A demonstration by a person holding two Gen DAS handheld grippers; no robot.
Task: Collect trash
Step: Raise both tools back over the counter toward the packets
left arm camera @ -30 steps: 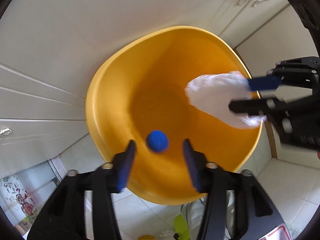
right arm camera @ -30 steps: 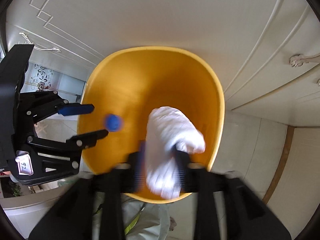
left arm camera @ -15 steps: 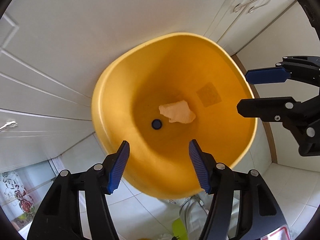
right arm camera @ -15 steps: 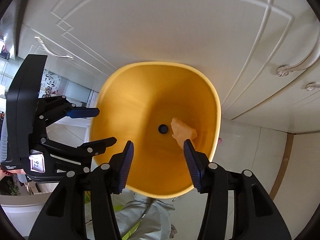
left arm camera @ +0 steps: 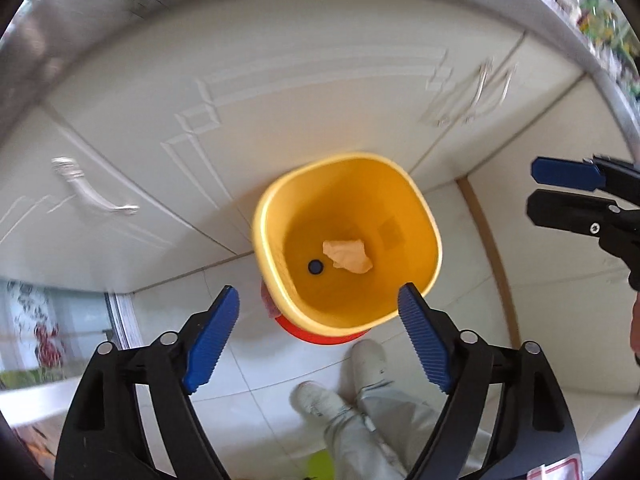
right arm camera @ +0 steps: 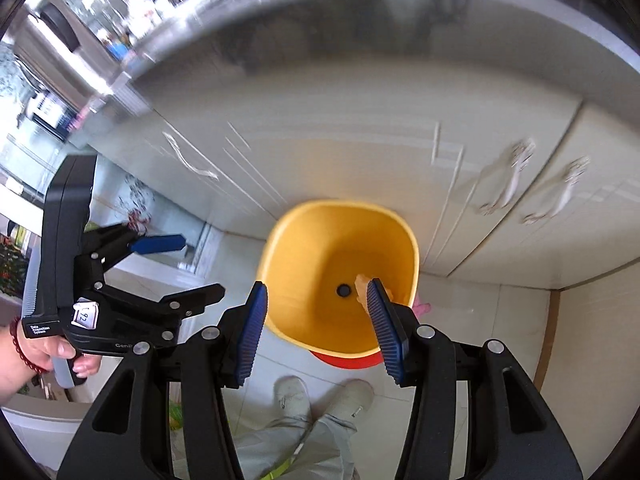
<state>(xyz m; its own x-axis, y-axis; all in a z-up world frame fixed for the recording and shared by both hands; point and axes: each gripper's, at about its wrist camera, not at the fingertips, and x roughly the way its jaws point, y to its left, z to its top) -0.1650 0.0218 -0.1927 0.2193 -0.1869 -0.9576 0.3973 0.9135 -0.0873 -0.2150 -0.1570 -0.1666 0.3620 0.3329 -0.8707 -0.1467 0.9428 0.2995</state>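
Fingers: both pairs wide, empty now | left gripper (left arm camera: 318, 344), right gripper (right arm camera: 318, 330) pulled up higher | crumpled white paper wad (left arm camera: 347, 257) and small blue cap (left arm camera: 315, 267) dropped into tall yellow plastic bin (left arm camera: 416, 200) | this trash collected

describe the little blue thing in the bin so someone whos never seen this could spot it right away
Find the yellow bin on the tiled floor against the white cabinet doors. Look down to its bottom: the blue cap lies there, just left of the crumpled tissue. It is small, round and dark blue, while the tissue is pale, bigger and shapeless.

Home kitchen – cabinets (left arm camera: 280, 92), countertop (right arm camera: 360, 12)
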